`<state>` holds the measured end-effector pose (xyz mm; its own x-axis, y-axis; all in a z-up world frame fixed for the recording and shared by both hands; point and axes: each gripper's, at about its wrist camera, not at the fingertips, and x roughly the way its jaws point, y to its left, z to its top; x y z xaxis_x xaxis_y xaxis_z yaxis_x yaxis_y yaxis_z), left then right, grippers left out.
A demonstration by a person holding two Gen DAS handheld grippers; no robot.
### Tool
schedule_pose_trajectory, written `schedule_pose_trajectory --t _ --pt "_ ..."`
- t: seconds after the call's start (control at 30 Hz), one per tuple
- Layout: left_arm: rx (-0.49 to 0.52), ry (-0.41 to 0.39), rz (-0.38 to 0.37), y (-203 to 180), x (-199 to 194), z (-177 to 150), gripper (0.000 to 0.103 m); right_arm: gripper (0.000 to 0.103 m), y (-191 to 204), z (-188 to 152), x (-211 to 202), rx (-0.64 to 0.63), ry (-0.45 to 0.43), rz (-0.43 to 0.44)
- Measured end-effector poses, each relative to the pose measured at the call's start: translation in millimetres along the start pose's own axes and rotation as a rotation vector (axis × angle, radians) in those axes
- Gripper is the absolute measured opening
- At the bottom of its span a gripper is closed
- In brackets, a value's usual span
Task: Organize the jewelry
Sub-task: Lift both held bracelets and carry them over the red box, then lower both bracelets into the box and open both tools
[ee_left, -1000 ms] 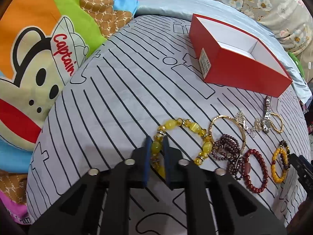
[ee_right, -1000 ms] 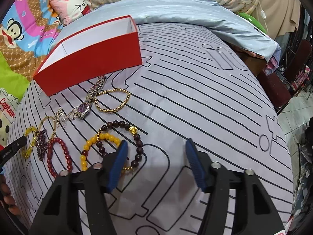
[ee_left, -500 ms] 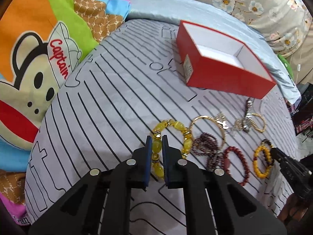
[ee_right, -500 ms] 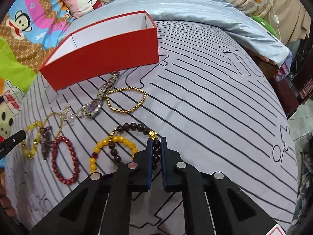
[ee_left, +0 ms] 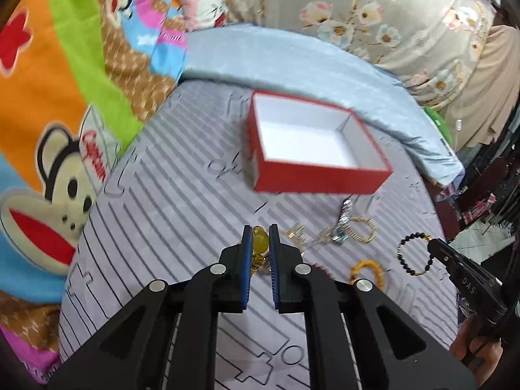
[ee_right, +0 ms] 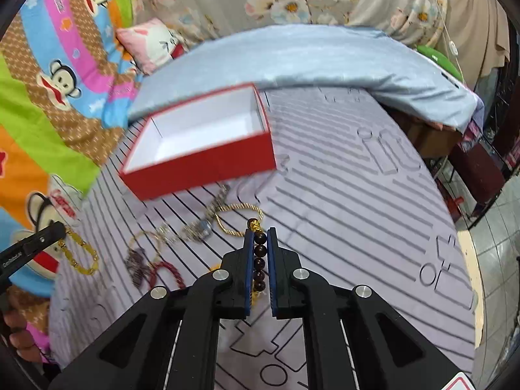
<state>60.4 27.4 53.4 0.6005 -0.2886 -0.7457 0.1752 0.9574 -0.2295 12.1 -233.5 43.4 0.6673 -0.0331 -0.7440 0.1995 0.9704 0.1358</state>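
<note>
Bright, even light; fisheye bending with dark corners; motion blur smears the red box [ee_left: 320,180].

A red box [ee_left: 320,180] with a white inside sits far on a pale grey sheet [ee_left: 182,195] printed with dark stripes and outlined shapes. Near it lie a gold chain [ee_right: 239,219], a silver watch [ee_right: 203,227] and a dark red bracelet [ee_right: 169,271]. Black grippers with blue pads hold a yellow bracelet [ee_left: 260,243] on the left and a dark brown bracelet [ee_right: 259,261] on the right. On the left is a bright cartoon-monkey blanket [ee_left: 65,113]; behind, a plain light blue quilt [ee_right: 308,61] and a floral curtain [ee_left: 373,19].
</note>
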Motion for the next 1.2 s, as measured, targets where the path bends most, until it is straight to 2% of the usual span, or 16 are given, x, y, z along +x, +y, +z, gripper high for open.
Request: schedule_pose_trajectory --t 0.17,0.3,0.43,0.63,0.93,1.1,1.2 --pt "0.055 -0.065 -0.045 -24.1 -15.7 36.1 0.009 0.007 5.6 36.2 -13.2 -0.015 -0.063 0.056" --pt "0.091 -0.117 -0.088 -45.4 -12.0 75.6 0.009 0.007 14.7 77.3 -10.1 -0.029 -0.107 0.112" --pt "0.115 -0.161 -0.079 -59.8 10.1 113.6 0.009 0.007 25.3 118.2 13.3 -0.045 -0.125 0.119" --pt "0.119 -0.142 -0.078 -65.8 65.8 158.2 0.009 0.007 35.9 164.0 75.5 -0.05 -0.085 0.123" --pt "0.138 -0.06 -0.076 -61.5 153.9 184.5 0.009 0.007 49.4 185.5 166.7 -0.072 0.025 0.104" --pt "0.155 -0.032 -0.048 -60.5 186.2 185.7 0.009 0.007 53.0 186.7 194.0 -0.097 0.058 0.079" --pt "0.156 -0.056 -0.027 -58.9 195.0 186.7 0.01 0.012 55.0 186.5 198.0 -0.121 0.038 0.037"
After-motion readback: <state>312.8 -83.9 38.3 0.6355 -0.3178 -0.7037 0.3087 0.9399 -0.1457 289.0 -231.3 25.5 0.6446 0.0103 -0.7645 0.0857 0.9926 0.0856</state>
